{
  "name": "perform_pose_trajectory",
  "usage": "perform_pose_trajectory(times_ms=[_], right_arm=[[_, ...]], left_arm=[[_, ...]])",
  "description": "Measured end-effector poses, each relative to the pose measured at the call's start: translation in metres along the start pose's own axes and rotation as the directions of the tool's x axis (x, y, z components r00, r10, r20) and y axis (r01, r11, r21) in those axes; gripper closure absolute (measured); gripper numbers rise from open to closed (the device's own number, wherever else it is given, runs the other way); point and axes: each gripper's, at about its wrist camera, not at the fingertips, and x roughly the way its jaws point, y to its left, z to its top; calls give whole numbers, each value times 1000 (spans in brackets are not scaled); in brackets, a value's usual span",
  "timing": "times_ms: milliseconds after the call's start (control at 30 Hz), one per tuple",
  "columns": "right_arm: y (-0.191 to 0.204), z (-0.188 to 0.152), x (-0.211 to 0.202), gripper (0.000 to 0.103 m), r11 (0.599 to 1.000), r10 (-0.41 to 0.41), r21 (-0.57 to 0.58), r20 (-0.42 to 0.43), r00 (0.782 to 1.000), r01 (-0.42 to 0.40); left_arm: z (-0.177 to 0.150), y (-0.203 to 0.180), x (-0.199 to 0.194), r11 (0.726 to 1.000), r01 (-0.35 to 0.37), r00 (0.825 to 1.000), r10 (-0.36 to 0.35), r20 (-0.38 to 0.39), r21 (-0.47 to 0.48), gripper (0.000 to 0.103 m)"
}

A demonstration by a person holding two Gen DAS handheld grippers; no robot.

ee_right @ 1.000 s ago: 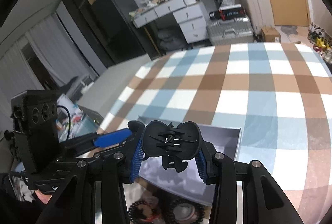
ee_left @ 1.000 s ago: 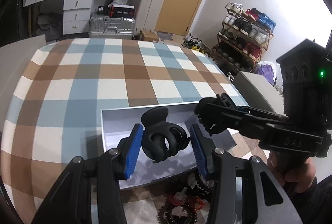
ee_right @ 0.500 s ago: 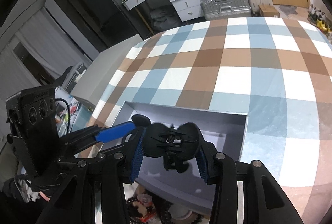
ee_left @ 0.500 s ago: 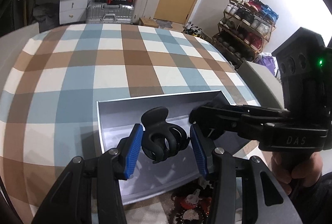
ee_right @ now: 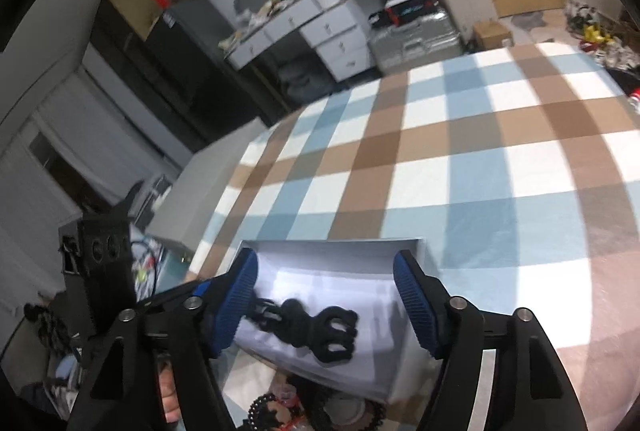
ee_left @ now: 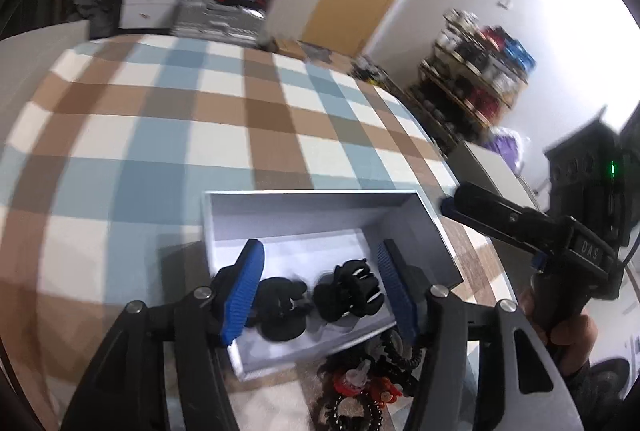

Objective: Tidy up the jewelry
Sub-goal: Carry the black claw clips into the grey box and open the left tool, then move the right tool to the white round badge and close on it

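Both hair clips left the pads since the earlier frames; jaws have just been opening on both sides.

Left view: left hand-held gripper (ee_left: 320, 285) stands wide w/ nothing clamped, two black hair clips (ee_left: 347, 295) lying in the grey box (ee_left: 320, 203) on the checked cloth (ee_left: 160, 135).

Right view: right hand-held gripper (ee_right: 326, 301) wide too, clips below it in the box. Drop step looks done.

Next I'd go for the bead bracelets (ee_left: 360, 387) just in front of the box; needs a lower, narrower pinch.

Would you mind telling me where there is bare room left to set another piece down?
The far half of the grey box is bare, as is the checked cloth beyond it. Two black hair clips fill its near end, and beaded bracelets crowd the near edge.
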Motion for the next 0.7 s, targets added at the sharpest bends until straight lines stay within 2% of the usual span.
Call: perform_pose_trajectory(times_ms=[100,167,333,400,467,600,700], right_arm=[[-3,-2,-19,25,996,-85,-19,45,995,86],[-4,-5,-29,25,997,-80,-15,64,995,81],[10,-17,-51,19,994,-81,-66,111,991,89],[21,-24,-58,19,988,-92,-113,130,987,107],[29,-31,-66,17,982,-91,-152,145,985,114],[40,-42,-82,9,977,-78,-184,177,981,111],[45,-51,-91,2,974,-75,-194,202,977,115]], left_arm=[[-2,-1,-16,1000,-7,999,7,46,-6,45],[-5,-5,-23,999,-47,996,46,72,17,33],[-13,-21,-34,985,-159,981,150,122,68,32],[-17,-26,-38,973,-217,966,203,157,74,30],[-21,-30,-44,955,-284,942,262,207,86,18],[-28,-39,-53,925,-362,903,318,288,115,14],[-33,-43,-57,910,-397,885,345,312,120,4]])
